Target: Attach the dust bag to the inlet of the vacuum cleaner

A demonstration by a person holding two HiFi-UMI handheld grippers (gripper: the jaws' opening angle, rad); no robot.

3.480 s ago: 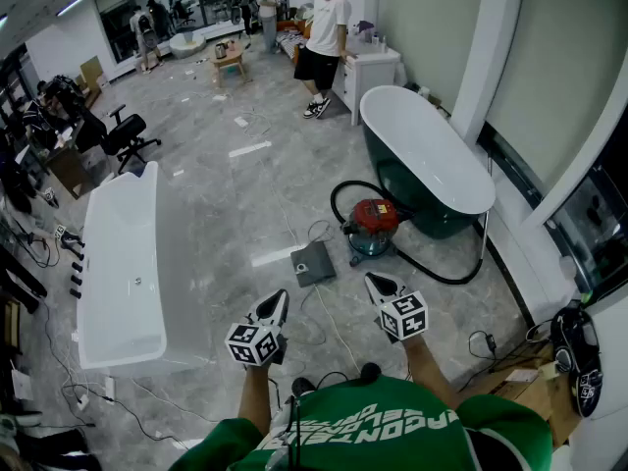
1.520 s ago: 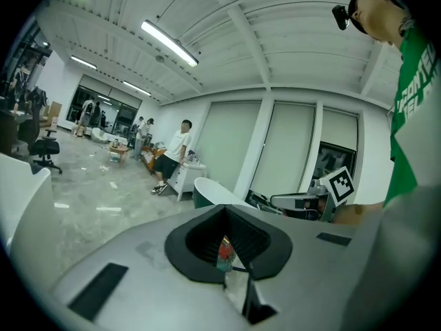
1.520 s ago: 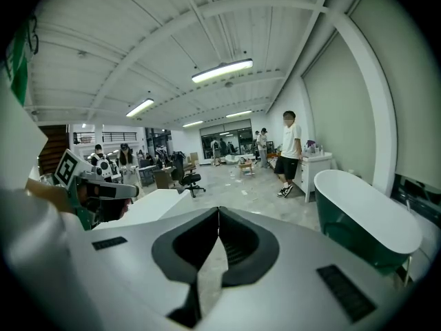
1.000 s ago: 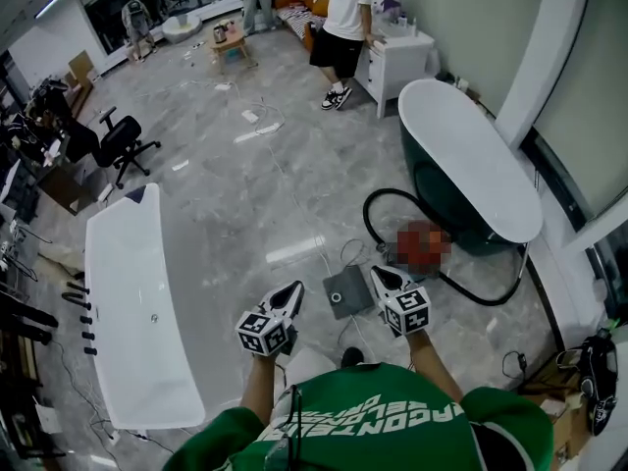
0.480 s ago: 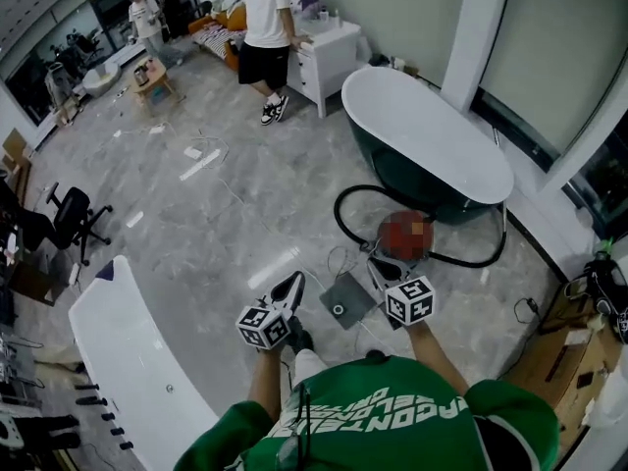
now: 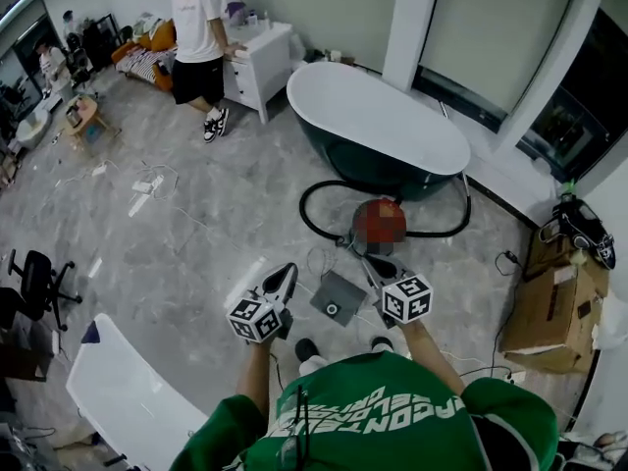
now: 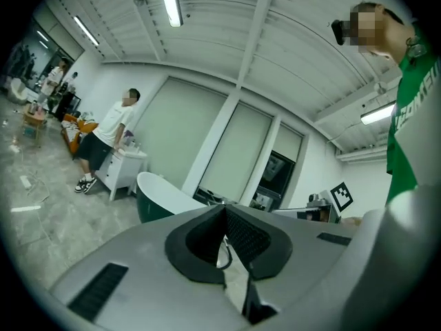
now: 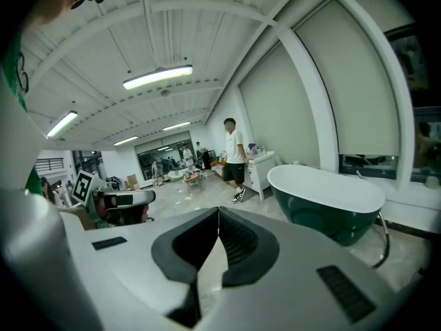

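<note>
Standing over dust bag [image 6: 339, 297], flat on floor [image 6: 226, 214], seen between left tongs [image 6: 283, 275] and right tongs [image 6: 373, 265]. Both tongs pressed together, empty. Red vacuum cleaner [image 6: 380, 222] just beyond bag; inlet not discernible. Advice: crouch, spread tongs, pinch bag edges, align hole with inlet.

Count logged:
- hand-held grippers, 2: left hand-held gripper [image 6: 283, 278], right hand-held gripper [image 6: 376, 268]
- vacuum cleaner [image 6: 378, 222], 1, red
- dust bag [image 6: 339, 297], 1, grey
- bathtubs, 2: dark green bathtub [image 6: 378, 116], white bathtub [image 6: 128, 400]
- office chair [image 6: 34, 278], 1
- white cabinet [image 6: 257, 57], 1, with one person [image 6: 196, 27] standing beside it
</note>
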